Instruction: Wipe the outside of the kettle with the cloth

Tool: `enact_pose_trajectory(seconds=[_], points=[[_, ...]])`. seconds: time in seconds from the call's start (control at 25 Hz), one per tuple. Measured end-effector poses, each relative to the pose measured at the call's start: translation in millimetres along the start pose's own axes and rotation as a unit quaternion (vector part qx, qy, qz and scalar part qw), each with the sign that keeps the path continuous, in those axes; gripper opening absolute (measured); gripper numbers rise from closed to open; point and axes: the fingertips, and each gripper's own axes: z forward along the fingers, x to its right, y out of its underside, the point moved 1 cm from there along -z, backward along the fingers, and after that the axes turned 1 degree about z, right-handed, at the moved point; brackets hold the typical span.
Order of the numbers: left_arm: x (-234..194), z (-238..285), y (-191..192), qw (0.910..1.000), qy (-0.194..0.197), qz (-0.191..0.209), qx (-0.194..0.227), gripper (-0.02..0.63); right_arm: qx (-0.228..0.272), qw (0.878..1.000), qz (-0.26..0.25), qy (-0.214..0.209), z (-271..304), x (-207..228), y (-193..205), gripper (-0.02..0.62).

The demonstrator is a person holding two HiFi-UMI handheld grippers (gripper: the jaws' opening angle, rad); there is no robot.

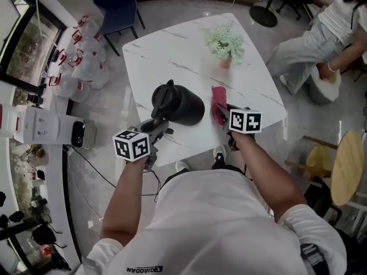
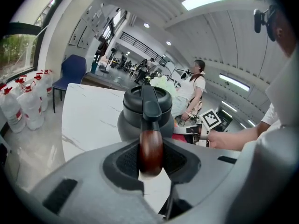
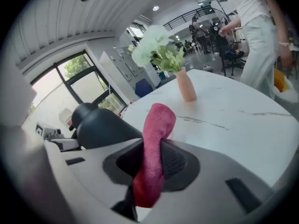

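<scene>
A black kettle point(image 1: 179, 103) stands on the white marble table point(image 1: 172, 50) near its front edge. Its brown wooden handle point(image 2: 151, 150) is clamped between the jaws of my left gripper point(image 2: 150, 160), which is shut on it; the kettle body point(image 2: 140, 113) rises just beyond. My right gripper point(image 3: 152, 164) is shut on a folded pink cloth point(image 3: 154, 143), which stands up between the jaws. In the head view the pink cloth point(image 1: 218, 103) sits just right of the kettle, close beside it, with my right gripper point(image 1: 225, 114) behind it. The kettle point(image 3: 100, 127) fills the left of the right gripper view.
A small vase of pale green flowers point(image 1: 226, 44) stands on the table's far right part. A person in white point(image 1: 321, 33) sits beyond the table's right corner. Water bottles point(image 1: 80, 67) and a blue chair point(image 1: 117, 2) are on the floor at the left; a round wooden stool point(image 1: 347, 165) is at the right.
</scene>
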Motion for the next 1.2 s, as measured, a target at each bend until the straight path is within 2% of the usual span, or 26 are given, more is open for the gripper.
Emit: enact_pose_trajectory(seconds=[0.12,0.24,0.32,0.4,0.48,0.52,0.56,0.68,0.76,0.88,1.04,1.2], points=[[-1,1,0,0.9997,-0.003,-0.023,0.009,0.101,0.031,0.997,-0.036,-0.059,-27,-43,-16,0.094],[-6,-2,0,0.999,-0.004,-0.042,0.017,0.101,0.058,0.986,-0.051,-0.146,-47,-109,-28,0.094],[-10,-5,-2,0.9983,-0.007,-0.053,0.022,0.101,0.075,0.971,-0.044,-0.221,-57,-157,-37,0.094],[-13,-6,-2,0.9974,-0.009,-0.066,0.027,0.101,0.086,0.951,-0.016,-0.297,-65,-199,-45,0.094],[-14,-7,-1,0.9964,-0.013,-0.078,0.031,0.101,0.09,0.938,0.003,-0.335,-61,-224,-47,0.094],[-15,-8,-2,0.9958,-0.015,-0.084,0.033,0.101,0.087,0.94,-0.005,-0.33,-53,-229,-45,0.094],[-16,-8,-3,0.9954,-0.017,-0.088,0.034,0.101,0.081,0.947,-0.022,-0.31,-41,-228,-39,0.094],[-16,-9,-4,0.9953,-0.02,-0.088,0.034,0.101,0.056,0.97,-0.081,-0.221,-4,-204,-13,0.095],[-15,-9,-3,0.9958,-0.021,-0.083,0.031,0.101,0.054,0.976,-0.097,-0.188,6,-187,-1,0.095],[-14,-9,-2,0.9957,-0.021,-0.085,0.031,0.101,0.062,0.98,-0.094,-0.161,7,-165,6,0.095],[-15,-9,-4,0.9946,-0.023,-0.095,0.033,0.101,0.055,0.989,-0.065,-0.124,12,-133,11,0.095],[-17,-10,-6,0.9937,-0.022,-0.105,0.033,0.101,0.046,0.992,-0.053,-0.104,21,-111,16,0.095]])
